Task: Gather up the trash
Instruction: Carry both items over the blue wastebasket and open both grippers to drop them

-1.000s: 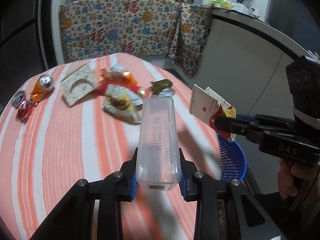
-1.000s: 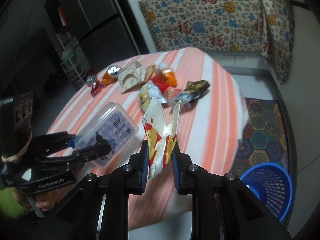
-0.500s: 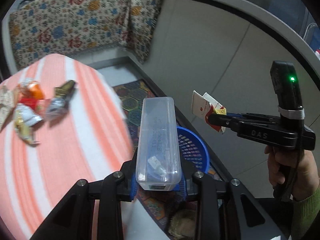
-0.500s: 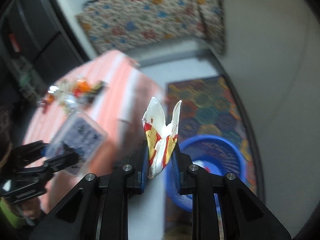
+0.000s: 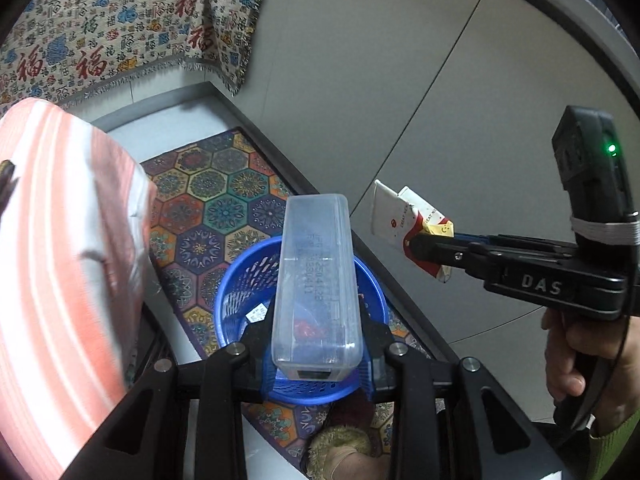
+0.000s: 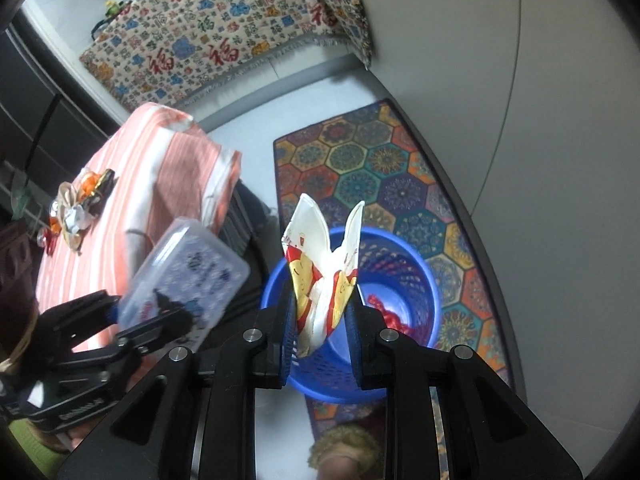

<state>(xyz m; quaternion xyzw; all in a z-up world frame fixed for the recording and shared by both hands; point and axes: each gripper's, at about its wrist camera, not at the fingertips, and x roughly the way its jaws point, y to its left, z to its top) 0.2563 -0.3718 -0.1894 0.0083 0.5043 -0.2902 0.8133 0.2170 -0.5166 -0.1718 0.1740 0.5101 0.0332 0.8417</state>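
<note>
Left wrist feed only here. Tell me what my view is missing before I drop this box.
Observer: The right wrist view shows the right gripper shut on a folded paper carton, held over the blue basket.
Operator: Report what's in the basket.
Observer: Something red lies at its bottom; that view looks straight into it.
Operator: Describe my box from that side.
Observer: The clear plastic box has a printed label on its broad face and sits left of the basket, clamped in the left gripper.
</note>
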